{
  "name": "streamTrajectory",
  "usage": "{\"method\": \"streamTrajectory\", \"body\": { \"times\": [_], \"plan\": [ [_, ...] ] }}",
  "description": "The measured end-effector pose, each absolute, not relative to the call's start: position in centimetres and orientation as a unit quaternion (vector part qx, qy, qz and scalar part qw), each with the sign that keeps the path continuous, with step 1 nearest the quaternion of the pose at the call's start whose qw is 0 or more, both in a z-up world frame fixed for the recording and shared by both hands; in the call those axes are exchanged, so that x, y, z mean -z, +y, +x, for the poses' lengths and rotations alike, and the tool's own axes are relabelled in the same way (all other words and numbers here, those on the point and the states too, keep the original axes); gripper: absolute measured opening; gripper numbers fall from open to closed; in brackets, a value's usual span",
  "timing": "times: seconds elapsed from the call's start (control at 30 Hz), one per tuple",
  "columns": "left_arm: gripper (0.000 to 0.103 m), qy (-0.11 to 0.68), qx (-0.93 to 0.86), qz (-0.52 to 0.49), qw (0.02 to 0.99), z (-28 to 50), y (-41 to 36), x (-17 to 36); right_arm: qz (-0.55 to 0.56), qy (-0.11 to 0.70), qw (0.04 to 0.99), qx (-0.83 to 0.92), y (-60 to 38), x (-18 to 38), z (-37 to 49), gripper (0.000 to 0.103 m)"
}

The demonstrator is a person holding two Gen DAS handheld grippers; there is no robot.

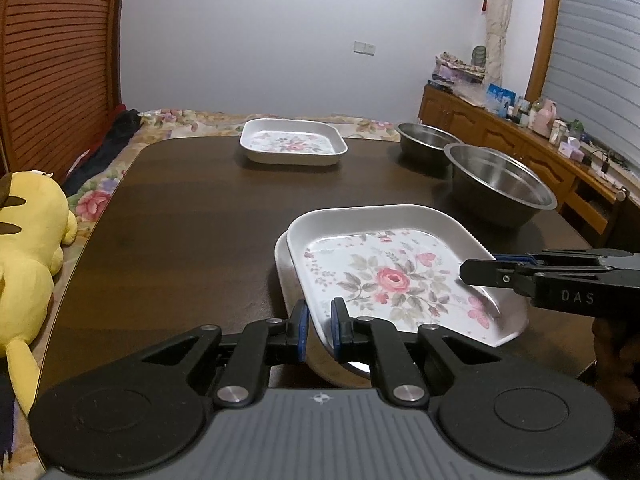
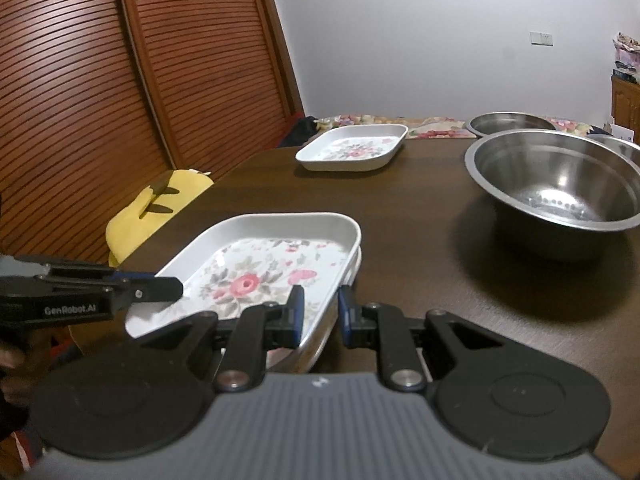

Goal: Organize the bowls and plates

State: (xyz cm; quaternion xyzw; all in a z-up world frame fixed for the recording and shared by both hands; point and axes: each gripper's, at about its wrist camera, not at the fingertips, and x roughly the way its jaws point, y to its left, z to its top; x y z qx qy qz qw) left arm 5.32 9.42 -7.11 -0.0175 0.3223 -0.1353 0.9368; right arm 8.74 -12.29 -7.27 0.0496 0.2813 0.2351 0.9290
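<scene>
1. We see our left gripper (image 1: 319,326) straddling the near rim of the top floral plate (image 1: 396,276): one blue pad sits outside the wall and the other inside, with a small gap on either side, so the jaws look slightly parted rather than clamped.
2. Our right gripper (image 2: 320,316) straddles the opposite rim of that same plate (image 2: 256,264) in the same way, one finger inside and one outside; we cannot tell whether its pads actually press the rim.
4. The top plate rests tilted and askew on a second white plate (image 1: 286,276) whose edge peeks out beneath it, on the dark wooden table (image 1: 192,216).
5. In the left wrist view, the right gripper's black fingers (image 1: 492,272) reach in from the right over the plate's corner.
6. Ahead of the left gripper, well apart, lies a third floral plate (image 1: 294,146) near the table's far edge.
7. Ahead and to the right of both grippers stands a large steel bowl (image 2: 560,184), and beyond it a smaller steel bowl (image 2: 510,122).
8. A yellow plush toy (image 1: 28,248) lies off the table's edge, to the left of the left gripper.
</scene>
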Motion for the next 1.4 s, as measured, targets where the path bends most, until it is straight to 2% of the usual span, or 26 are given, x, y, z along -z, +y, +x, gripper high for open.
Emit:
{"method": "streamTrajectory", "body": {
  "times": [0.37, 1.0, 1.4],
  "plan": [
    [0.016, 0.313, 0.116, 0.020, 0.942, 5.0, 8.9, 7.6, 0.038, 0.273, 0.933, -0.232, -11.9, 8.1, 8.6, 0.021],
    [0.016, 0.324, 0.115, 0.008, 0.939, 5.7, 9.4, 8.5, 0.046, 0.281, 0.929, -0.236, -11.9, 8.4, 8.1, 0.021],
    [0.017, 0.300, 0.113, -0.002, 0.947, 6.8, 10.9, 6.2, 0.028, 0.263, 0.936, -0.233, -13.1, 6.0, 9.0, 0.021]
  ]
}}
